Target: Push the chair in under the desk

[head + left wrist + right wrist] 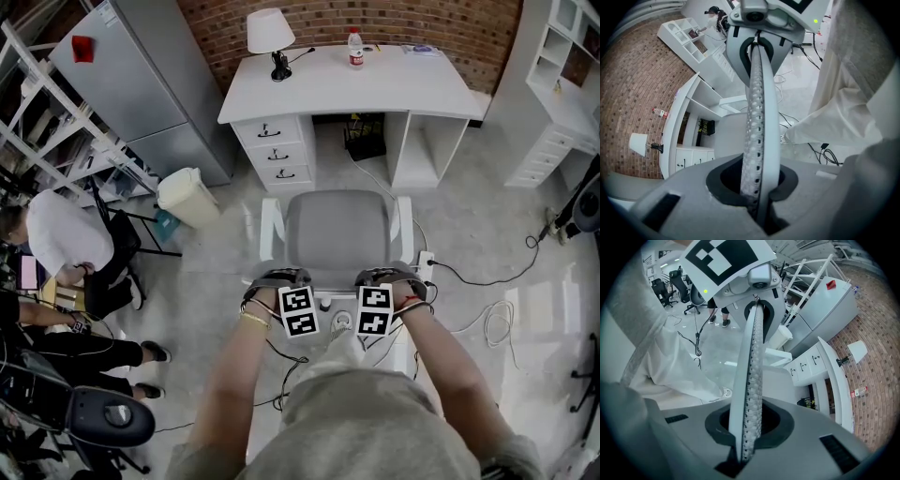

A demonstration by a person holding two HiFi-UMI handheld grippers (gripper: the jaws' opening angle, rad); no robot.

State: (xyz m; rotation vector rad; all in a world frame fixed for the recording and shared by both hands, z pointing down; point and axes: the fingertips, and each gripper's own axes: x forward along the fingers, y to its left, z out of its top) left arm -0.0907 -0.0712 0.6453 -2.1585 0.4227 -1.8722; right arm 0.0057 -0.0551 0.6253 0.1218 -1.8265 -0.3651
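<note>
Fingers [765, 117] pressed together on both the left gripper [279, 281] and the right gripper [390, 279], nothing seen between them, at the rear of the grey-cushioned, white-armed office chair [337, 230].
That chair stands on the floor, apart from the white three-drawer counter [375, 89]. Its seat lies straight ahead of the fingers, front facing the counter's open knee gap [330, 150]. Each hand sits at one back corner, about equally near, so the push should run straight forward. Whether the fingers touch the backrest I cannot tell.
</note>
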